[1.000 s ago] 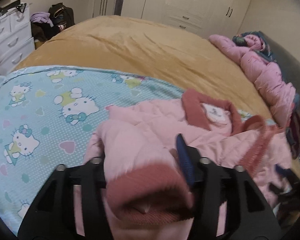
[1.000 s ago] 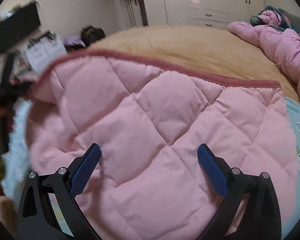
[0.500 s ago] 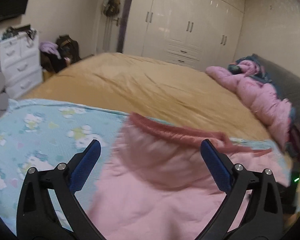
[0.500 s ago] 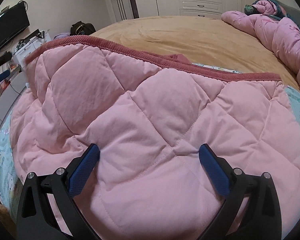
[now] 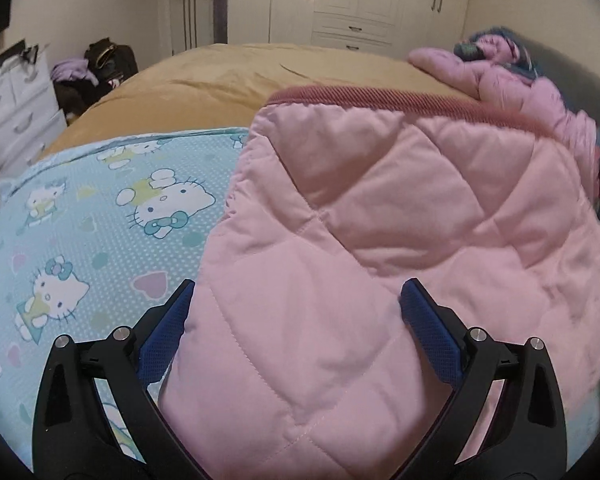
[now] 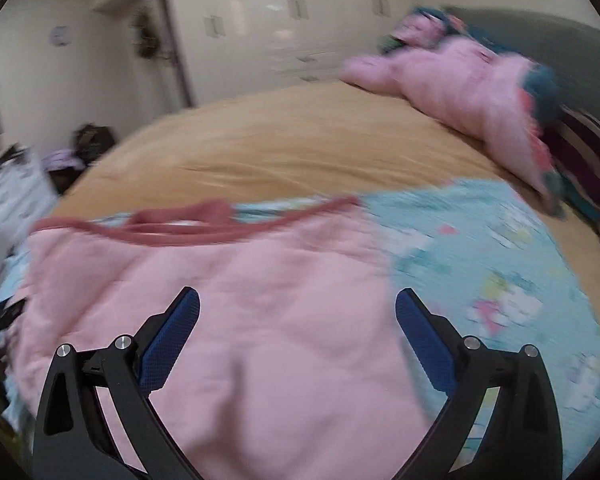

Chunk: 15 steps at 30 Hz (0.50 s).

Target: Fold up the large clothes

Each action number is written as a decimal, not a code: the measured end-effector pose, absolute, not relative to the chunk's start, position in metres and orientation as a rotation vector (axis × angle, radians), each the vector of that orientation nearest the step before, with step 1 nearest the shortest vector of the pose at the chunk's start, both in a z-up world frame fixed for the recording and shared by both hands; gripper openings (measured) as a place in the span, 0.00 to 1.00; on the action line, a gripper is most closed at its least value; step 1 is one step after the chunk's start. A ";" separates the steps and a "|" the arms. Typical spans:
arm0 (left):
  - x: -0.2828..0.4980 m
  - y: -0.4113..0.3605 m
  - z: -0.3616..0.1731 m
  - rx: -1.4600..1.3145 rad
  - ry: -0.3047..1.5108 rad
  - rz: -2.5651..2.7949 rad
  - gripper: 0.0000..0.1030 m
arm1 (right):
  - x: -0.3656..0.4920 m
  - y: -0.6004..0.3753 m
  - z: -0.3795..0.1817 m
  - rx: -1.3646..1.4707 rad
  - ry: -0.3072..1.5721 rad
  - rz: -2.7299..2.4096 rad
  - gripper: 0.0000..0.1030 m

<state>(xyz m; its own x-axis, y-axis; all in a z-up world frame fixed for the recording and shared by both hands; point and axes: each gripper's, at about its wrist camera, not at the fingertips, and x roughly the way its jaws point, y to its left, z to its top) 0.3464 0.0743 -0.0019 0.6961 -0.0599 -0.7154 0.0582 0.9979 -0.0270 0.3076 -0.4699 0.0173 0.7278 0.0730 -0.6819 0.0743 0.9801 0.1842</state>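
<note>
My left tool and right tool both gape wide, gripping nothing. The pink quilted jacket lies on the bed's cartoon-print sheet, filling my left view from 12 to 6 o'clock. It looks folded over once, though blur leaves me unsure; tidier folds remain.

The bed is covered by a tan blanket. A light-blue cartoon-print sheet is spread on it, overlaid by the pink quilted jacket. Another pink quilted garment is piled at the far side.
</note>
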 end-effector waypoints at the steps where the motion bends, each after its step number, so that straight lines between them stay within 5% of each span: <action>1: 0.347 0.076 -0.003 -0.011 0.797 -0.069 0.91 | 0.315 -0.480 0.009 0.229 0.796 -0.005 0.95; 4: 0.347 0.079 -0.005 -0.034 0.792 -0.076 0.88 | 0.326 -0.490 -0.006 0.264 0.846 0.023 0.91; 7: 0.347 0.081 -0.007 -0.026 0.783 -0.061 0.65 | 0.331 -0.478 -0.015 0.228 0.870 0.083 0.54; 11: 0.346 0.078 -0.006 -0.024 0.764 -0.064 0.41 | 0.324 -0.460 -0.014 0.149 0.807 0.070 0.33; 15: 0.342 0.080 -0.001 -0.034 0.731 -0.059 0.16 | 0.320 -0.458 -0.012 0.142 0.775 0.058 0.25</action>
<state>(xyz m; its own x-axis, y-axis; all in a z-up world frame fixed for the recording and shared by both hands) 0.3421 0.0805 -0.0015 0.7430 -0.0653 -0.6662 0.0416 0.9978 -0.0514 0.3205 -0.4576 -0.0116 0.7132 0.1041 -0.6932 0.0001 0.9889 0.1486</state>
